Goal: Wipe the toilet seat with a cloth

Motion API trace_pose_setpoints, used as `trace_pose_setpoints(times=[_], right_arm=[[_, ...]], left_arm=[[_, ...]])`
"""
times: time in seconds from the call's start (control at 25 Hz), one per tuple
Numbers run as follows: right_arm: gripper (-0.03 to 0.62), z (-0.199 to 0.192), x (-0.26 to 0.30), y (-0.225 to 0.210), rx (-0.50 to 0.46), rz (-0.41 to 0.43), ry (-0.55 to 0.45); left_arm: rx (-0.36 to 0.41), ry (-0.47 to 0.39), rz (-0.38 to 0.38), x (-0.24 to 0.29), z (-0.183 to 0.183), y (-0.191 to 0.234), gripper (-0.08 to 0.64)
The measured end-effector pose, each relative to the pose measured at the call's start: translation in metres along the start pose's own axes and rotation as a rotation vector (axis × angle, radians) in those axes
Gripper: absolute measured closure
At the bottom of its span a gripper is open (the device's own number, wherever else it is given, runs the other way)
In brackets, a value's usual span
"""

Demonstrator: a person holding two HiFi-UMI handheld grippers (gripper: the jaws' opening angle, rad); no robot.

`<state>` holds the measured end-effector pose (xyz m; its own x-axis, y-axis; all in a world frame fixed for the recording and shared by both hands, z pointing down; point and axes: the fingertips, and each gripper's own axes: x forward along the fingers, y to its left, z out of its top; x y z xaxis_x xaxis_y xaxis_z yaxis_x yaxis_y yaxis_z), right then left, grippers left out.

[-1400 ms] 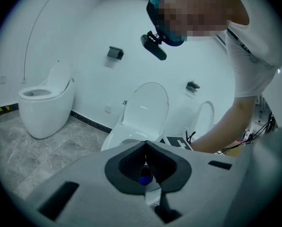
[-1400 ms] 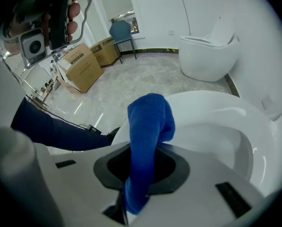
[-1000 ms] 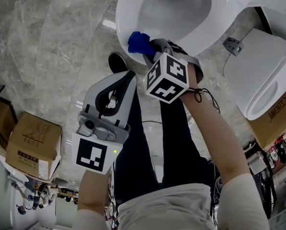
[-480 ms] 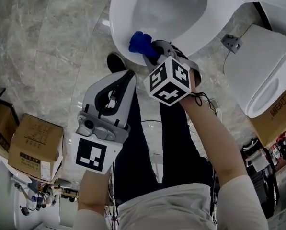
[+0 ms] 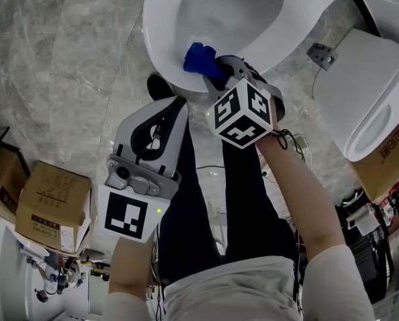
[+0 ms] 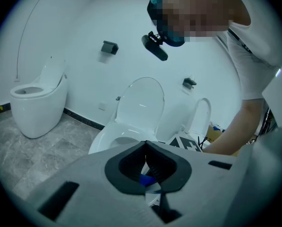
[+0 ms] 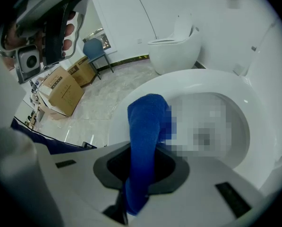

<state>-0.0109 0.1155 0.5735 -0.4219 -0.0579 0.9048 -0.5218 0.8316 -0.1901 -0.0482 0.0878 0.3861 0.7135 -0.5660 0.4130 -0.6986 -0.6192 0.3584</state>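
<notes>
Right gripper (image 5: 217,69): clenched on the cloth, jaws pointing at the front of the bowl; its marker cube (image 5: 243,113) faced up toward the head camera.
Cloth (image 5: 198,57): blue, folded thick; one end pinched between the right jaws, and in the right gripper view the rest (image 7: 146,126) rose out past them.
Cloth position: against the front edge of the toilet seat (image 5: 160,53), a little to the left gripper's side of centre, overlapping the inner edge of the ring.
Toilet seat, right gripper view: white ring (image 7: 188,82) curving behind the cloth; the bowl interior was masked by a mosaic patch.
Left gripper (image 5: 177,105): jaws closed on each other with nothing between them (image 6: 145,167); held back from the toilet, over the person's dark trouser leg (image 5: 202,199), not touching seat or cloth.
Lid (image 6: 140,100): stood upright behind the bowl in the left gripper view.
Floor (image 5: 65,65): grey marbled tile.
Other fixtures: a second toilet (image 5: 366,105) near the right gripper's side; another one (image 6: 37,98) by the wall in the left gripper view.
Cardboard boxes (image 5: 49,206): on the floor on the left gripper's side, well apart from the toilet.
</notes>
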Motion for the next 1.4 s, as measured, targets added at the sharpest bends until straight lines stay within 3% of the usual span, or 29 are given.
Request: trace_pose_setpoints(times=[1.4], right_arm=[[0.535, -0.034, -0.025, -0.027, 0.055, -0.026, -0.076]], left_arm=[[0.015, 0.04, -0.065, 0.044, -0.004, -0.04, 0.555]])
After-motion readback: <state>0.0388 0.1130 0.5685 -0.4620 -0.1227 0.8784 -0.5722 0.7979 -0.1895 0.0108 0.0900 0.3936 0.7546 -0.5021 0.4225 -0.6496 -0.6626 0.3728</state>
